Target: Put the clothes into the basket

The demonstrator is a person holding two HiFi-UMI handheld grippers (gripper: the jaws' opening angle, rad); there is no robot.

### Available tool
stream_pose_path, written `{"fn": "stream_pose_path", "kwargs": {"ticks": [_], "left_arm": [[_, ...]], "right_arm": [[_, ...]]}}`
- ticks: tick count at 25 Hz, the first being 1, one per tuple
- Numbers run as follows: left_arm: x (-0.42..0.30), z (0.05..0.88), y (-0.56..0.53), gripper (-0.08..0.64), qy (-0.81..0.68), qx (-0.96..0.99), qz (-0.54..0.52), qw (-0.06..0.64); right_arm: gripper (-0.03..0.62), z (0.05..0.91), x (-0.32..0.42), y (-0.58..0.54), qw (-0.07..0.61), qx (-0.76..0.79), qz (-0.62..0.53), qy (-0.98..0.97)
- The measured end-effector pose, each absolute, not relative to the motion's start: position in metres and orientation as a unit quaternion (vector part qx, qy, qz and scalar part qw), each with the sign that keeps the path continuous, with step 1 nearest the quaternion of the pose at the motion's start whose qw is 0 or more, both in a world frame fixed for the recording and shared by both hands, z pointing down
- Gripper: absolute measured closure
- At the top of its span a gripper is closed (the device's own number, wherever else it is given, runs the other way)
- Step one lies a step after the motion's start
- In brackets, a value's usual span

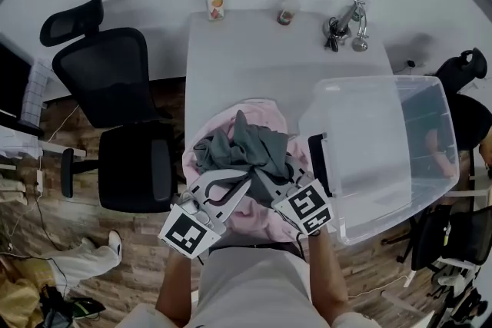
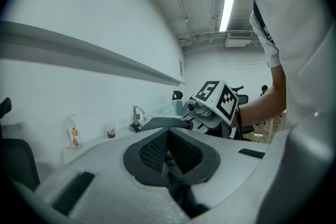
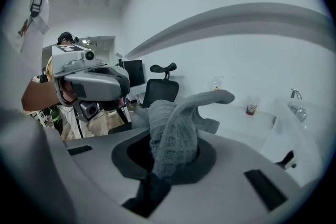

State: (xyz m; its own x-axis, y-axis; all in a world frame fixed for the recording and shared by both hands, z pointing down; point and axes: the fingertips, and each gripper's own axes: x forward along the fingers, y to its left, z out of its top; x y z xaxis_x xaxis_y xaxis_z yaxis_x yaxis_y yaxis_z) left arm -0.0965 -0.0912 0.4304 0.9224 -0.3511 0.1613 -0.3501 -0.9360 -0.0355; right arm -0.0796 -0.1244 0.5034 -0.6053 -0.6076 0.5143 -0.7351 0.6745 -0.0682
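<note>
A crumpled grey cloth [image 1: 250, 146] lies on a pink cloth [image 1: 223, 123] at the near edge of the white table [image 1: 246, 57]. A clear plastic basket [image 1: 384, 78] stands to the right of the pile and hangs over the table's corner. My right gripper [image 1: 290, 182] is at the pile's right side. In the right gripper view it [image 3: 170, 152] is shut on a fold of the grey cloth [image 3: 176, 123], which stands up out of the jaws. My left gripper [image 1: 240, 184] is at the pile's near left. In the left gripper view its jaws [image 2: 168, 136] meet with nothing between them.
A bottle [image 1: 216, 0], a small cup [image 1: 287, 13] and a metal tap-like piece [image 1: 350, 23] stand along the table's far edge. A black office chair [image 1: 115, 111] is left of the table, and another chair [image 1: 463, 69] is behind the basket.
</note>
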Motion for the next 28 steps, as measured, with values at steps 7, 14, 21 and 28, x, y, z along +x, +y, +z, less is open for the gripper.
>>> {"fn": "stream_pose_path", "kwargs": {"ticks": [7,14,21,28], "left_arm": [[-0.089,0.415,-0.091,0.555,0.172,-0.982,-0.075,0.029],[-0.078,0.39,-0.085,0.555,0.173,-0.981,-0.066,0.056],[-0.061,0.361,-0.079,0.555,0.166,-0.98,-0.06,0.09],[-0.039,0.329,-0.073,0.555,0.155,-0.979,-0.045,0.126]], "right_arm": [[0.541,0.461,-0.066,-0.124,0.197,0.404,0.107,-0.887],[0.541,0.424,-0.056,-0.117,0.175,0.415,0.074,-0.89],[0.54,0.382,-0.037,-0.112,0.141,0.429,0.043,-0.891],[0.54,0.34,-0.009,-0.106,0.122,0.459,0.011,-0.88]]}}
